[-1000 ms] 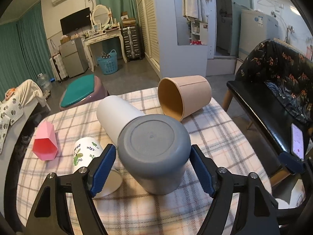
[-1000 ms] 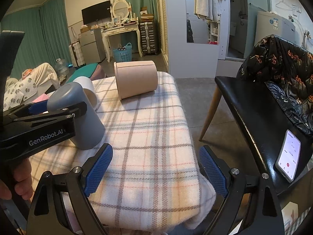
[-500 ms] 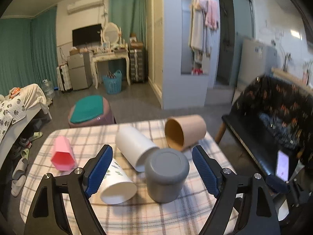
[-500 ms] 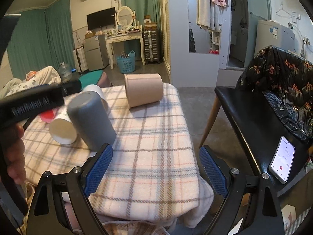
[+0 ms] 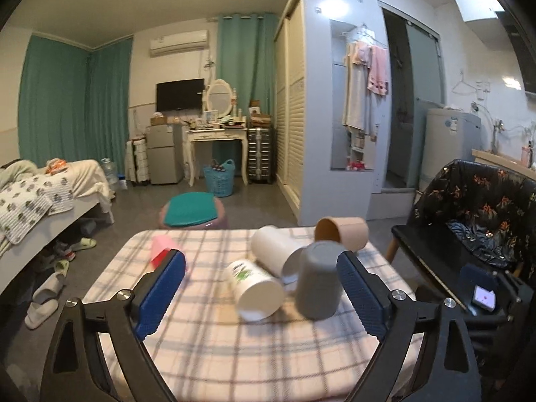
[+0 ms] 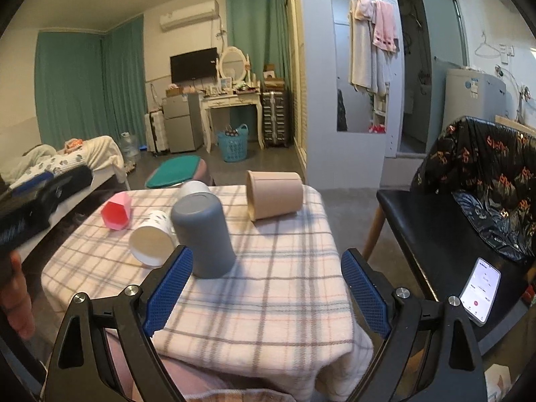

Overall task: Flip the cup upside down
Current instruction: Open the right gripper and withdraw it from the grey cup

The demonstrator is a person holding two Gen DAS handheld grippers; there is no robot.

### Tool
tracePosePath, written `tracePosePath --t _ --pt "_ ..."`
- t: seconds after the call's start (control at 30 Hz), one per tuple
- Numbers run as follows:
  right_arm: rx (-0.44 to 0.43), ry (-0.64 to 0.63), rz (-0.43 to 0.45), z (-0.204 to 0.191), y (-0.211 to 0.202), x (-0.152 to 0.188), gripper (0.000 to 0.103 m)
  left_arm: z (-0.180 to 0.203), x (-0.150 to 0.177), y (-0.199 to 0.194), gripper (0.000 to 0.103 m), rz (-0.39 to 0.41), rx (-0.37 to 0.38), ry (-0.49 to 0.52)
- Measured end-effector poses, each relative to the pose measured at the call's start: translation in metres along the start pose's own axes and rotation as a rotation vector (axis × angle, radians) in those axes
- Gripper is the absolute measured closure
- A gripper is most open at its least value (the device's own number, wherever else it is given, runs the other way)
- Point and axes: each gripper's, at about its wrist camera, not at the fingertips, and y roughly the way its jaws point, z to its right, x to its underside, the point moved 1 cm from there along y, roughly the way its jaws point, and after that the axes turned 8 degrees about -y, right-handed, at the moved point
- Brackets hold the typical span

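A grey cup (image 5: 318, 279) stands upside down on the plaid-covered table (image 5: 254, 351); it also shows in the right wrist view (image 6: 202, 234). My left gripper (image 5: 261, 296) is open and empty, drawn back from the cup, above the table's near side. My right gripper (image 6: 266, 289) is open and empty over the table's front right corner, with the grey cup just beyond its left finger.
Lying on their sides are a white leaf-print cup (image 5: 256, 288), a plain white cup (image 5: 274, 251), a tan cup (image 5: 341, 232) and a pink cup (image 6: 115, 212). A black bench (image 6: 445, 241) with a phone (image 6: 479, 289) stands to the right.
My left gripper has let go of the grey cup and pulled back and up from it. The cup now stands alone, upside down. The right gripper has also drawn back a little.
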Motion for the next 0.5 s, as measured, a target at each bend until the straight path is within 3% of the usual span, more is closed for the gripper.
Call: tracePosePath --t 0.2,0.5 --pt "-0.013 -0.006 0.032 -0.019 -0.002 0.01 0.006 -0.025 0.024 -0.001 0.005 -0.025 -0.035 -0.033" --pt "-0.007 -0.052 0.058 -0.033 -0.006 0.003 0.0 -0.041 0.033 -0.007 0.004 -0.029 -0.042 -0.046"
